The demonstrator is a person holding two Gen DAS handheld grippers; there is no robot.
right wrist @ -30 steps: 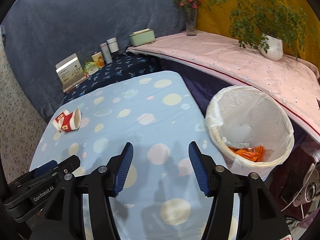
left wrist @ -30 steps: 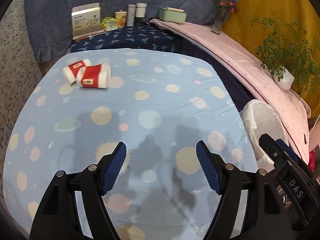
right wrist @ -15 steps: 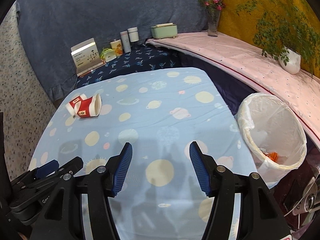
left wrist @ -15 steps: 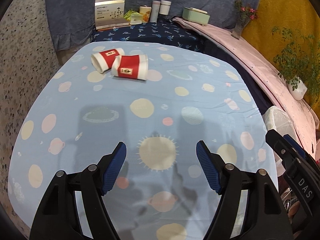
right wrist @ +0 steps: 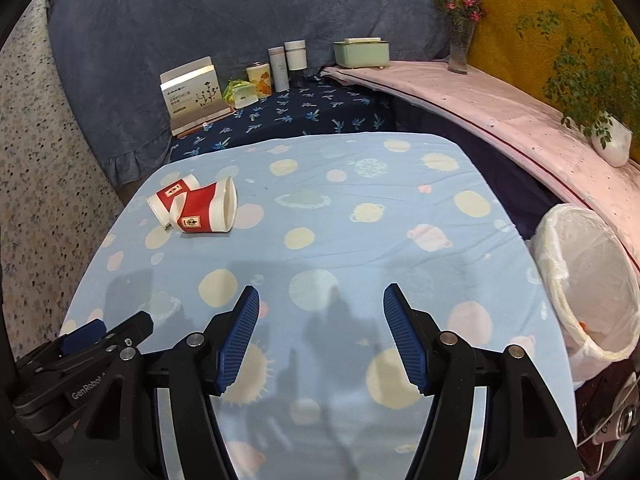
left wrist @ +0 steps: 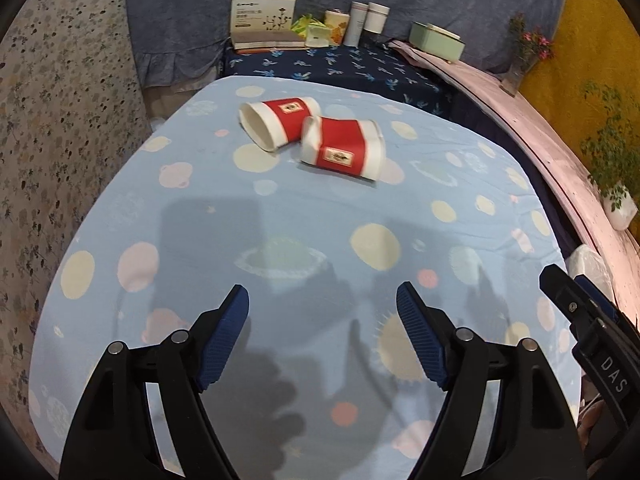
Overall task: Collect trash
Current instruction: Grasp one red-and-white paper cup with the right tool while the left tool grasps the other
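Observation:
Two red and white paper cups lie on their sides, touching, on the light blue spotted tablecloth. The near cup also shows in the right wrist view. The far cup lies behind it. My left gripper is open and empty, above the cloth, short of the cups. My right gripper is open and empty over the cloth's middle. A white-lined trash bin stands at the table's right edge with orange scraps inside.
A dark blue patterned bench behind the table holds a white box, tins and bottles. A pink-covered ledge carries a mint box, a flower vase and a potted plant. Speckled floor lies at left.
Both grippers have swung left toward the cups, which now look nearer and more central in the left wrist view. The bin has slid toward the right edge. Both grippers stayed open.

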